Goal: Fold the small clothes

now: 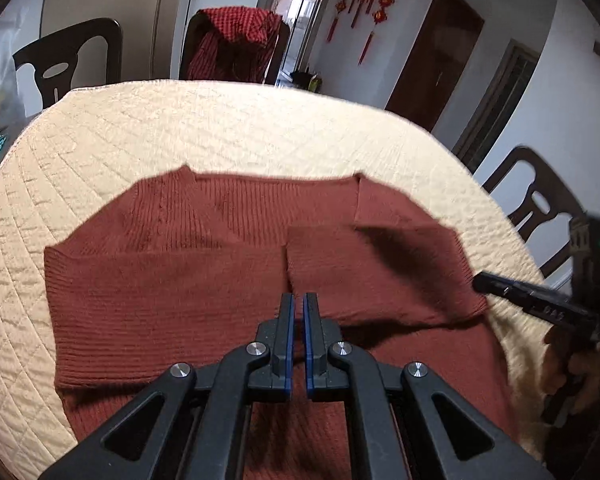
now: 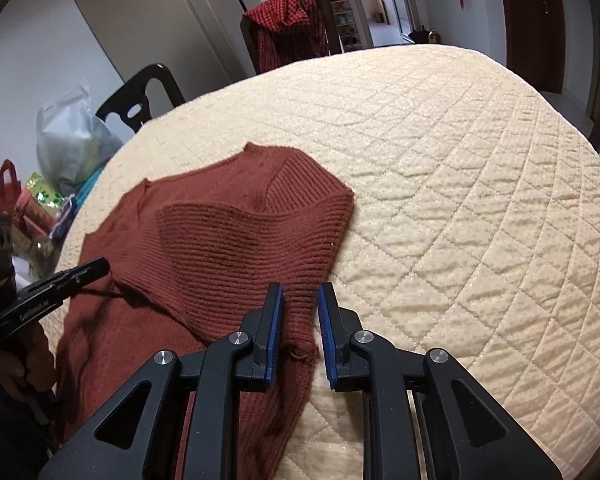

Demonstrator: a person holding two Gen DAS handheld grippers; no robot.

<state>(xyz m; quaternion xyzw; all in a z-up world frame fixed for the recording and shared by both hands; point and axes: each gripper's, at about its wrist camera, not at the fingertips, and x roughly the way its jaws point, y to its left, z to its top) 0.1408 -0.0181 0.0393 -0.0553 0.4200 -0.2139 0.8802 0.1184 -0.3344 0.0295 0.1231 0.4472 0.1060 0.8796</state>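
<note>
**Rust sweater on the quilted tabletop, sleeves folded in**

A rust-red knitted sweater (image 1: 172, 264) lies flat on the tabletop (image 1: 220, 132), which is covered with a cream quilted cloth. In the left wrist view the sweater spreads directly in front of the left hand-held gripper (image 1: 299, 300) and also passes under it. Both sleeves are folded across the body and their cuffs nearly meet just ahead of the fingertips. The jaws of this hand-held gripper are closed, with only a thin gap between the blue pads, and no cloth is between them.

The right hand-held gripper (image 2: 300, 300) is at the right edge of the sweater (image 2: 228, 232). Its jaws stand partly apart, and a strip of the knitted edge runs between the blue pads. It seems the pads grip this fabric, but from this view the contact cannot be told with certainty.

Beyond the far side of the tabletop, well ahead of both hand-held grippers, a chair (image 2: 328, 16) carries a red checked garment (image 2: 288, 28). To the left of the right hand-held gripper, past the table edge, some bags (image 2: 72, 140) stand.
</note>
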